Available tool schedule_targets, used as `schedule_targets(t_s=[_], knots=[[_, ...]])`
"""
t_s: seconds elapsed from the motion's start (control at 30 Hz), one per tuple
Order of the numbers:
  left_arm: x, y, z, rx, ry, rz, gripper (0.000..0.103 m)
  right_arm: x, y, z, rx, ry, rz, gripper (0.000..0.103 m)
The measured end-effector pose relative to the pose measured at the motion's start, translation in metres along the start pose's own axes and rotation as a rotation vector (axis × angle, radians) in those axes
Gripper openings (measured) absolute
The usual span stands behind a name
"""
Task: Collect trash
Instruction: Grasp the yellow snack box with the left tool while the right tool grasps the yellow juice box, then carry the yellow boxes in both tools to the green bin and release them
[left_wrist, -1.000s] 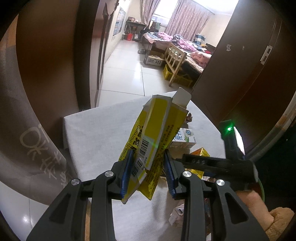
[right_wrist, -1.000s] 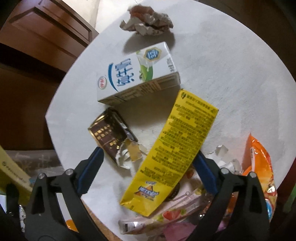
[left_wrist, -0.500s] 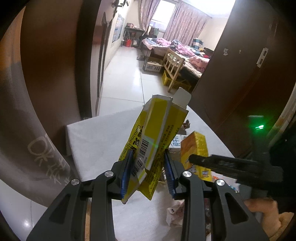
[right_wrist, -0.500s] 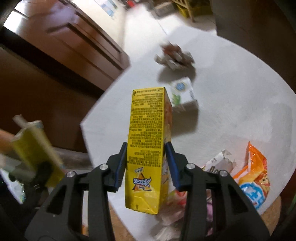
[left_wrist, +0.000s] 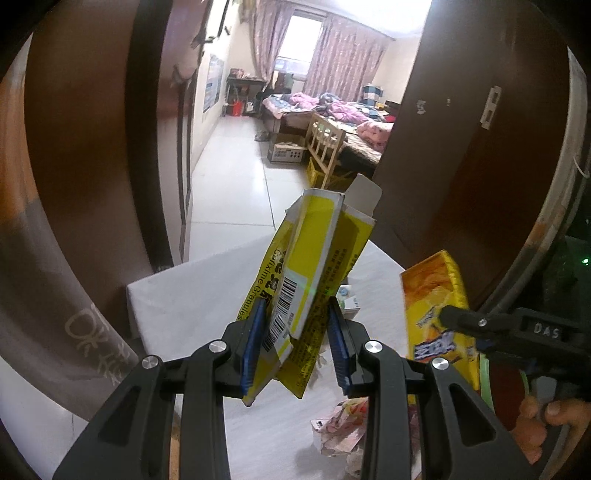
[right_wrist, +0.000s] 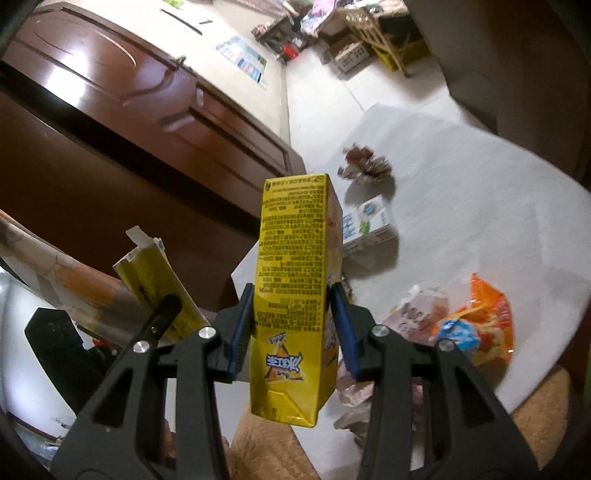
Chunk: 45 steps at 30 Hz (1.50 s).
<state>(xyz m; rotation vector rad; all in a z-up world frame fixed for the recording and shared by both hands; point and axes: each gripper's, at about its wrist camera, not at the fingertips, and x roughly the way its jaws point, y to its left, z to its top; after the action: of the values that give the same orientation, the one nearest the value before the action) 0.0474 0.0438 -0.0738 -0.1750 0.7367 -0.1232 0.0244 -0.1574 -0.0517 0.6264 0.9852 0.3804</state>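
Milk carton (right_wrist: 369, 225) on table (right_wrist: 480, 192) — crumpled wrapper (right_wrist: 365, 166) behind, snack bag (right_wrist: 476, 325) nearer.

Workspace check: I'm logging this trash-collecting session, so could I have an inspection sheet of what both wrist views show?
Surface: white table, partly littered.
Job's things: flattened yellow box in left claw; yellow carton in right claw, both off the table.
Clutter: milk carton, crumpled wrapper, orange bag, pink wrappers on the table.
Grippers: both shut on their items.
Cables: nothing seen.
Surroundings: brown doors, tiled floor, bedroom beyond.
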Motion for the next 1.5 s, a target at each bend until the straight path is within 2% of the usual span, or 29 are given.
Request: schedule_targets(t_s=[0.5,0.8,1.0,1.3,1.5], knots=[[-0.035,-0.059,0.016,0.158,-0.088,-0.006,0.031,-0.083,-0.043,-0.003,0.120,-0.171,0.063,0.040],[-0.039,-0.091,0.015,0.210,-0.093,-0.030,0.031,-0.106,-0.068,-0.010,0.160,-0.216,0.091,0.040],[-0.025,-0.112,0.004,0.188,-0.011,-0.124,0.031,-0.120,-0.098,-0.015,0.227,-0.250,0.120,0.040],[0.005,-0.172,-0.022,0.283,0.081,-0.217,0.031,-0.164,-0.155,-0.026,0.340,-0.346,0.116,0.040],[0.032,-0.214,-0.043,0.339,0.165,-0.306,0.031,-0.192,-0.188,-0.037,0.402,-0.418,0.081,0.040]])
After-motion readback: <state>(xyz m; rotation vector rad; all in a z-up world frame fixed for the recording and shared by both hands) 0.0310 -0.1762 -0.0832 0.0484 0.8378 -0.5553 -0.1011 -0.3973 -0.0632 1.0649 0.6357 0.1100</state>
